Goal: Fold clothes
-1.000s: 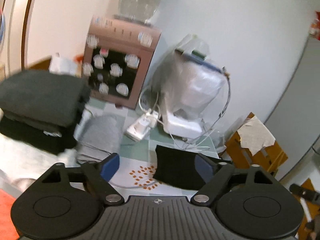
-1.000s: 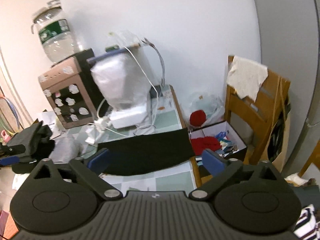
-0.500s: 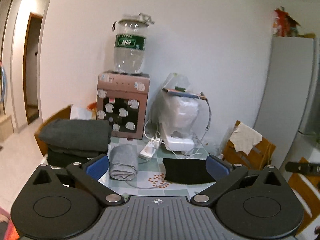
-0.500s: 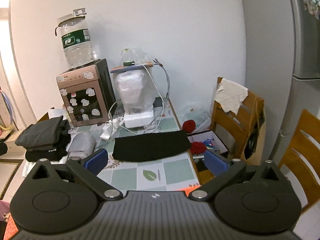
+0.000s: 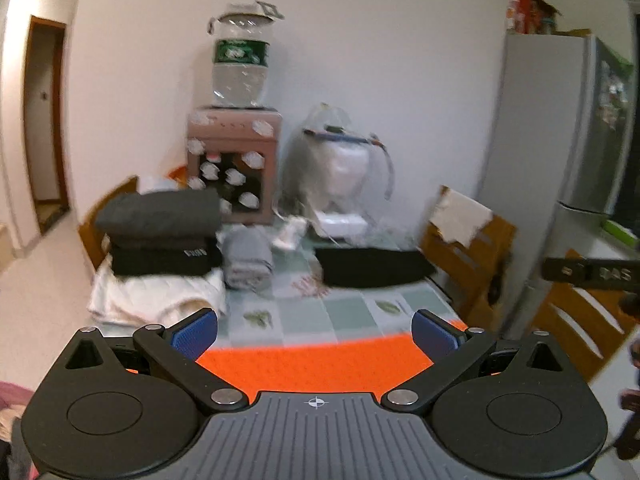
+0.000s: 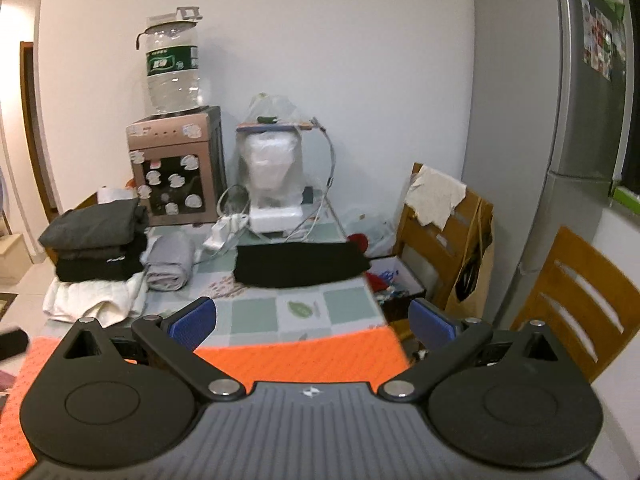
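Two views were all we had, and we took the left wrist view first. Our left gripper (image 5: 315,330) sat at the bottom of the frame with its fingers (image 5: 195,331) spread wide and nothing between them. Just beyond them lay the orange garment (image 5: 320,362), flat on the near edge of the desk (image 5: 344,312). A folded black garment (image 5: 374,266) rested at centre right, a rolled grey garment (image 5: 248,262) at centre, and a stack of folded clothes (image 5: 160,236) at centre left. This view was blurred, so finer detail escaped us.

In the right wrist view our right gripper (image 6: 312,322) also had its fingers (image 6: 193,322) spread and empty over the orange garment (image 6: 304,358). We judged the next step to be taking that cloth: each gripper should close on an edge or corner near its own side, pinching a single layer, then lift evenly so the fabric did not bunch.

Only the right wrist view showed the garment's right-hand end at the desk edge and its run to the lower left of the frame.
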{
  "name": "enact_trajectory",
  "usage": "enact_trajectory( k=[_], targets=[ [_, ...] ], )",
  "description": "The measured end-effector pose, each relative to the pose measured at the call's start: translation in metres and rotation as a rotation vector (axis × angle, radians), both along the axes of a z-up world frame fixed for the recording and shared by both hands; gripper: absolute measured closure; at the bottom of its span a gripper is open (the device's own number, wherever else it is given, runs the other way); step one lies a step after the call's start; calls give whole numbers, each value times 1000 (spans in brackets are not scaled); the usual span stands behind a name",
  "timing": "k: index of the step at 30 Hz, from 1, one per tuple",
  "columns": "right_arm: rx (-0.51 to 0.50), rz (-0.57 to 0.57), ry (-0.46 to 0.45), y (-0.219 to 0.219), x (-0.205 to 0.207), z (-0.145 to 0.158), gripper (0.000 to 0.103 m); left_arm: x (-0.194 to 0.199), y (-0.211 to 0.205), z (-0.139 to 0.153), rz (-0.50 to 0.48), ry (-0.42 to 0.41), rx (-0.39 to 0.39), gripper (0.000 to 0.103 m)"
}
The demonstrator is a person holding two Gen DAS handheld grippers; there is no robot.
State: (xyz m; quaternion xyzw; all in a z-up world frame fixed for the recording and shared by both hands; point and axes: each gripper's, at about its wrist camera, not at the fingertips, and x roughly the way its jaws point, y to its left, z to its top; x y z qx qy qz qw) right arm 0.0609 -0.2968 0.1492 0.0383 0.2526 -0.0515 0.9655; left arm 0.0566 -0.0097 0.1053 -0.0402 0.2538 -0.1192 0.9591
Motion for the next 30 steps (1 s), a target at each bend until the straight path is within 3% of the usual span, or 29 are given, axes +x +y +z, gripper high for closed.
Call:
enact_trajectory(
  k=[3,12,17,20,23,27,29,30],
  targets=[
    [40,9,23,16,-16,-10,0,-13,10,-11,1,59,-39,0],
    [99,-57,116,58,-46,-49,0,-34,38,-43,112,231,-45,0],
    [171,-16,144,70,-55,-67,0,-50,46,-50,167,212,-12,0],
    [207,10,131,74,-63,-78,0,-57,47,-56,201,243,11,0],
    [129,-7,135,84,-71,-85,0,-66,46,-60,212,254,38,0],
    [-106,-68,110,105,-85,-98,0,-73,40,-66,228,264,114,0],
    [-200,-16,146,117,-87,-105,0,-76,37,-68,228,266,141,0],
    [-199,-1,149,118,-88,-106,0,-77,36,-69,230,265,152,0]
  ],
)
